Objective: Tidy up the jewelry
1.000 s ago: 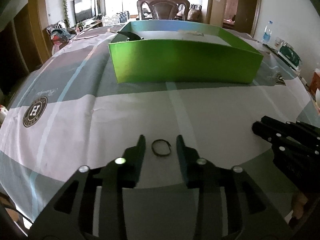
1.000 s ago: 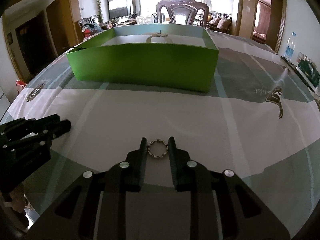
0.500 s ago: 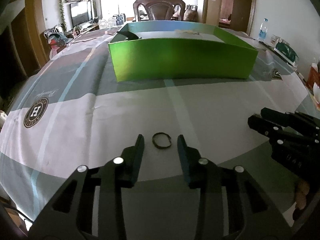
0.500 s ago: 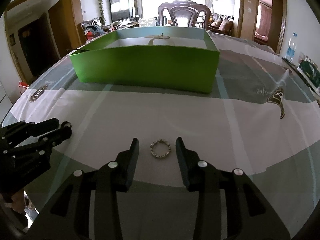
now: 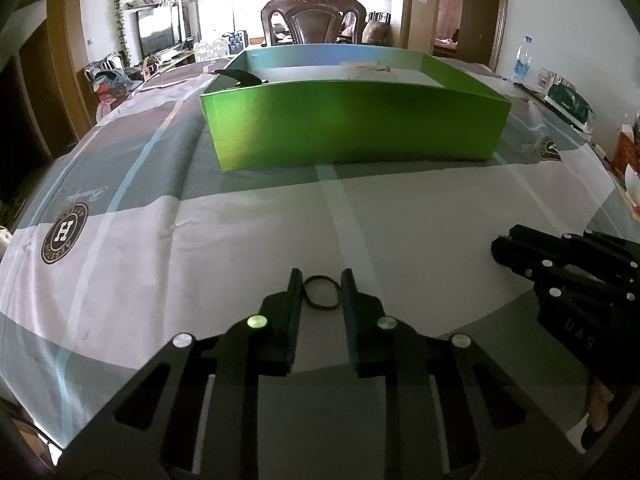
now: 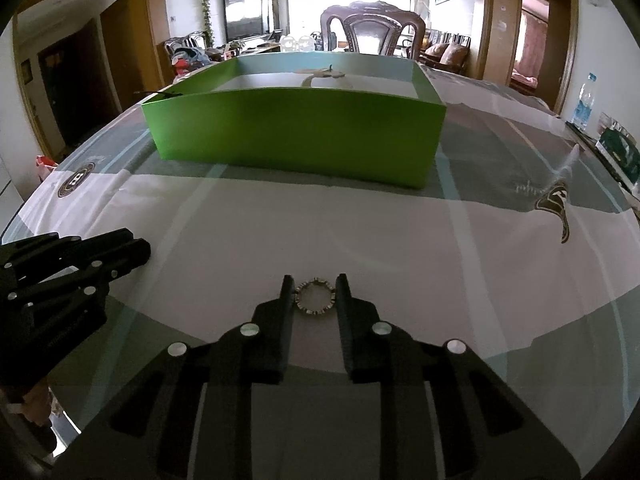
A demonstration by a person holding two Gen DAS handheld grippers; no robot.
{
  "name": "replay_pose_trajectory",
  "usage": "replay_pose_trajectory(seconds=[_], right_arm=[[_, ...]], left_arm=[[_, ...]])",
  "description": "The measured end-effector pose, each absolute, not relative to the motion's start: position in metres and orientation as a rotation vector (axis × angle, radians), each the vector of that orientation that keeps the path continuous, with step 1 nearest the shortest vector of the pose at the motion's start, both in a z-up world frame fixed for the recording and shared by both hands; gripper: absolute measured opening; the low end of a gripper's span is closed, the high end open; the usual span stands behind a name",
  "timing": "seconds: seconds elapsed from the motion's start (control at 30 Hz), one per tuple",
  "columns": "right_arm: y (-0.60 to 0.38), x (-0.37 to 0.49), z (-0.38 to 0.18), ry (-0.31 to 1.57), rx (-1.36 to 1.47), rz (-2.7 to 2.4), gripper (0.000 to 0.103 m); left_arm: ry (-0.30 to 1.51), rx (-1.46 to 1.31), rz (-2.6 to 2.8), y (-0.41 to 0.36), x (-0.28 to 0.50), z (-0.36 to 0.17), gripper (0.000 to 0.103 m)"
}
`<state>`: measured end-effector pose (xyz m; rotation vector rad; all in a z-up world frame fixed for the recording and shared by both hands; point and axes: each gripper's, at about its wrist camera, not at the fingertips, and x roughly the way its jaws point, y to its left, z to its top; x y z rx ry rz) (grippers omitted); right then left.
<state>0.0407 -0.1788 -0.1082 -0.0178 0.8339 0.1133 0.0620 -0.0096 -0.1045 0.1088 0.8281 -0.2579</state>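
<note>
Left wrist view: your left gripper (image 5: 320,280) brackets the thin dark loop (image 5: 321,293) at 6 o'clock, its fingers touching or nearly touching the loop's sides — whether it is truly pinched, you cannot tell. Squeeze gently and level so the loop doesn't pop out, then lift toward the green box (image 5: 352,120) at 12 o'clock. The loop is slim, plain and dark.

Right wrist view: your right gripper (image 6: 315,284) hugs the beaded ring (image 6: 315,296) at 6 o'clock, fingers against its rim — a firm grip is unclear. The ring is pale, segmented and round, flat on the tablecloth (image 6: 400,248).
</note>
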Motion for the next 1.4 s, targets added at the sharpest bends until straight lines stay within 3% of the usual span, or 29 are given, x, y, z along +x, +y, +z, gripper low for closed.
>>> replay_pose_trajectory(seconds=[1.1,1.4], right_arm=[[-0.183,0.044,-0.105,0.859,0.020,0.135,0.021],[-0.185,0.077,-0.019,0.698,-0.004,0.097,0.021]], left_arm=[[0.809,0.102,-0.285,-0.014,0.065,-0.088,0.019],[0.666,0.079,-0.287,-0.020,0.105,-0.009,0.019]])
